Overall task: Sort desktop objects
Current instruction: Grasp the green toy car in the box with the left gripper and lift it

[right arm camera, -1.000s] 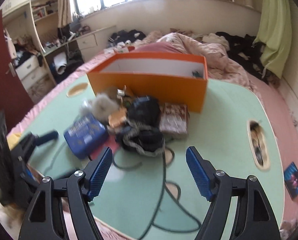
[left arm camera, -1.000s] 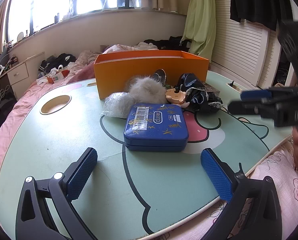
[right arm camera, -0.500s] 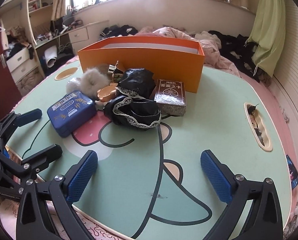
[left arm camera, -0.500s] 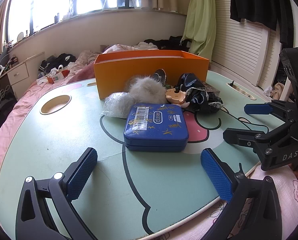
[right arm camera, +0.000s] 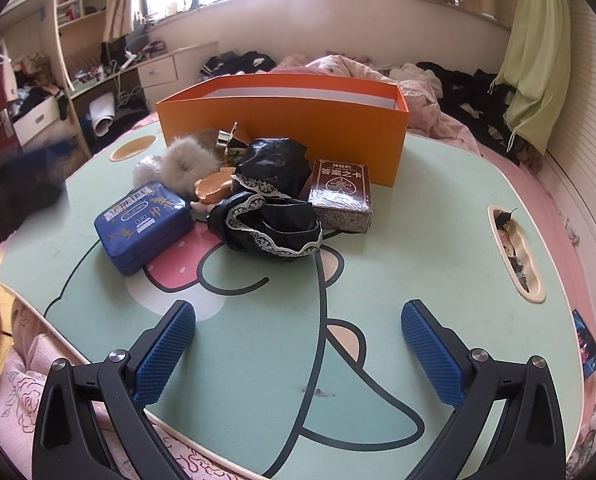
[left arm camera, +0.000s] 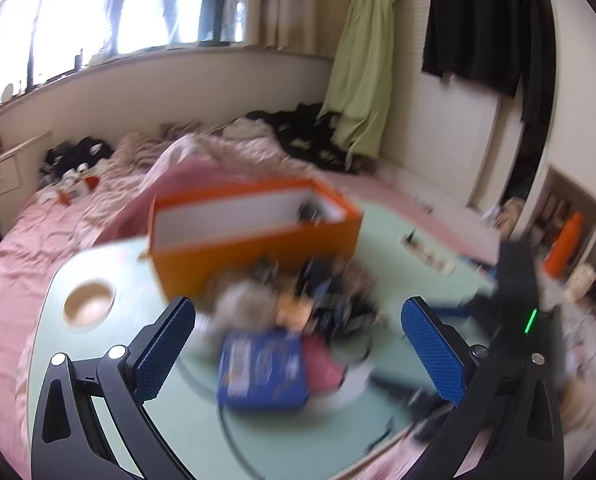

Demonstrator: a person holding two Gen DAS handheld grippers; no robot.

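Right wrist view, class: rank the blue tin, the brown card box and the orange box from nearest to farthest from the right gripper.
Measured from the right gripper:
1. Blue tin: nearest, left on the table.
2. Brown card box: farther back, right of the black lace cloth.
3. Orange box: farthest, at the table's back edge.

The brown card box (right arm camera: 341, 192) reads "神秘的 答案之卡"; the blue tin's (right arm camera: 144, 226) label is illegible.

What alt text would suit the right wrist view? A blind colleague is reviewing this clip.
The open right tool hovers empty over a mint-green cartoon table. Ahead lie a blue tin, black lace-trimmed fabric, a brown card box and a grey fur ball, before an orange box.
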